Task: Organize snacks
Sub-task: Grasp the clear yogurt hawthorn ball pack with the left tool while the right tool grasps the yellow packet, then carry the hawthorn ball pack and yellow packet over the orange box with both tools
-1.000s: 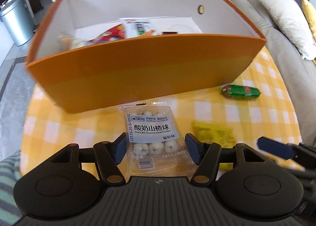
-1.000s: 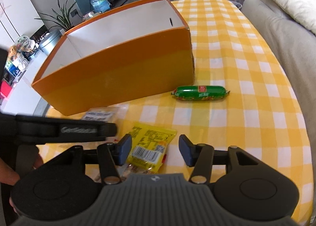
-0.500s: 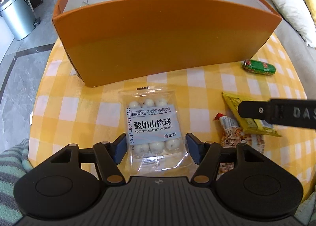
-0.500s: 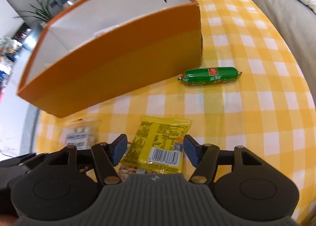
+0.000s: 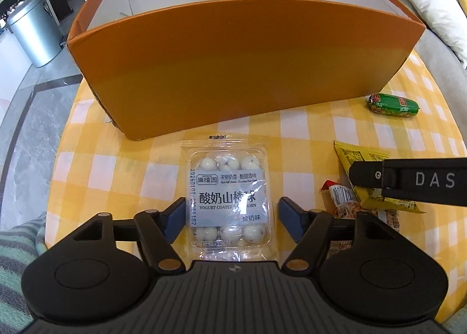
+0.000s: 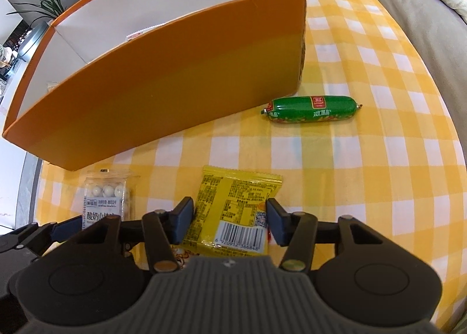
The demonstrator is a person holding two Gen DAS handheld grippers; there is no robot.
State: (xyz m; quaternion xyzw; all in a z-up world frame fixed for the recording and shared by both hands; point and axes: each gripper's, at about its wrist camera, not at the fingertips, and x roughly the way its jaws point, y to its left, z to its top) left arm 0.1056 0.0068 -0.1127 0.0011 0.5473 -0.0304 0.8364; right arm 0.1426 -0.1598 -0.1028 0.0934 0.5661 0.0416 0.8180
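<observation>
A clear pack of yogurt hawthorn balls (image 5: 230,197) lies on the yellow checked tablecloth in front of the orange box (image 5: 233,65). My left gripper (image 5: 232,218) is open, its fingers on either side of the pack. A yellow snack packet (image 6: 233,214) lies flat between the open fingers of my right gripper (image 6: 229,221). The hawthorn pack also shows in the right wrist view (image 6: 105,199). A green sausage (image 6: 310,108) lies by the box's right corner. The yellow packet (image 5: 364,159) and a small wrapped snack (image 5: 341,197) show right of my left gripper.
The orange box (image 6: 163,92) holds some packets, mostly hidden by its front wall. A grey sofa with cushions (image 5: 432,13) runs along the right of the table. A metal bin (image 5: 32,30) and a plant stand on the floor at the left.
Both grippers have come lower and closer to the table. The hawthorn pack and the yellow packet now lie further in between the fingers. Both grippers stay open.
</observation>
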